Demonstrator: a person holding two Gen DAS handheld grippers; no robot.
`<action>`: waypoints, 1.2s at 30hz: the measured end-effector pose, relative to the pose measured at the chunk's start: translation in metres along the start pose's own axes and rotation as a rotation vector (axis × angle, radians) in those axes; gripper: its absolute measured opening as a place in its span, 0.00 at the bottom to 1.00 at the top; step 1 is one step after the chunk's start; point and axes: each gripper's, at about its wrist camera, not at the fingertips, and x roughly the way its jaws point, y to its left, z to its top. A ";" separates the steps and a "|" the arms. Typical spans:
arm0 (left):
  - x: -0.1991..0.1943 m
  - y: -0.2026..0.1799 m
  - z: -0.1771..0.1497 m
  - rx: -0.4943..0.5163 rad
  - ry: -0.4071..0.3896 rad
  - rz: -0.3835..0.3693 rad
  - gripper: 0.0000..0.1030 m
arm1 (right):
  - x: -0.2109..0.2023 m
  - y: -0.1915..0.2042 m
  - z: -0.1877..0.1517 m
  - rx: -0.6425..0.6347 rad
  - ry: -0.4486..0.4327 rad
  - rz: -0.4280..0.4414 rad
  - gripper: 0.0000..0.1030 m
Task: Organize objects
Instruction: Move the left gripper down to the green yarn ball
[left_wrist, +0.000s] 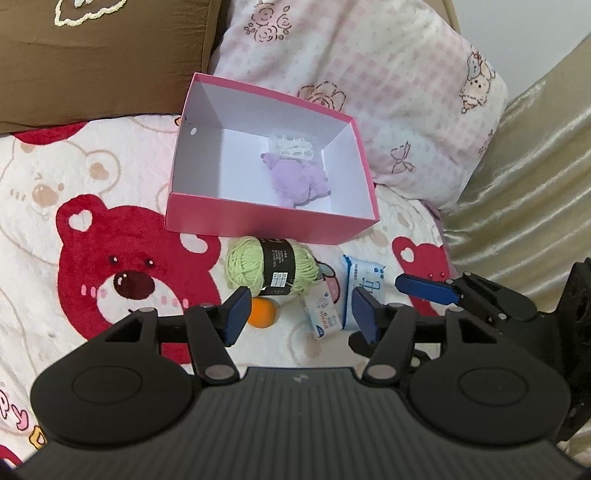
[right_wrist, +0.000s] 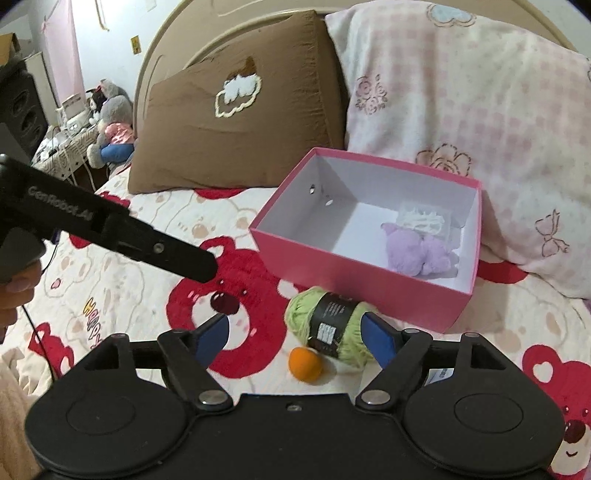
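A pink box (left_wrist: 266, 223) (right_wrist: 351, 282) stands open on the bed, with a purple plush (left_wrist: 299, 177) (right_wrist: 421, 254) and a white lacy item (left_wrist: 293, 146) (right_wrist: 423, 219) inside. In front of it lie a green yarn ball (left_wrist: 273, 267) (right_wrist: 328, 328) with a black label, an orange ball (left_wrist: 262, 312) (right_wrist: 304, 363), a small tissue pack (left_wrist: 321, 314) and a blue-white pack (left_wrist: 364, 275). My left gripper (left_wrist: 301, 314) hovers open above the orange ball and the small pack. My right gripper (right_wrist: 295, 338) is open, its fingers either side of the yarn and orange ball, holding nothing.
The bear-print blanket (left_wrist: 92, 221) covers the bed. A brown pillow (right_wrist: 229, 122) and a pink checked pillow (right_wrist: 461, 110) lie behind the box. A gold cover (left_wrist: 535, 184) bunches at the right. A bedside stand with plush toys (right_wrist: 107, 122) is far left.
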 end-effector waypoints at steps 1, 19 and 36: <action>0.001 0.000 -0.001 0.001 0.001 -0.001 0.59 | 0.001 0.002 -0.001 -0.008 0.002 0.006 0.83; 0.036 0.040 -0.029 0.039 0.065 0.030 0.74 | 0.022 0.008 -0.009 0.002 0.005 0.025 0.91; 0.068 0.071 -0.043 0.017 -0.057 0.063 0.76 | 0.056 -0.001 -0.029 -0.091 -0.072 -0.003 0.91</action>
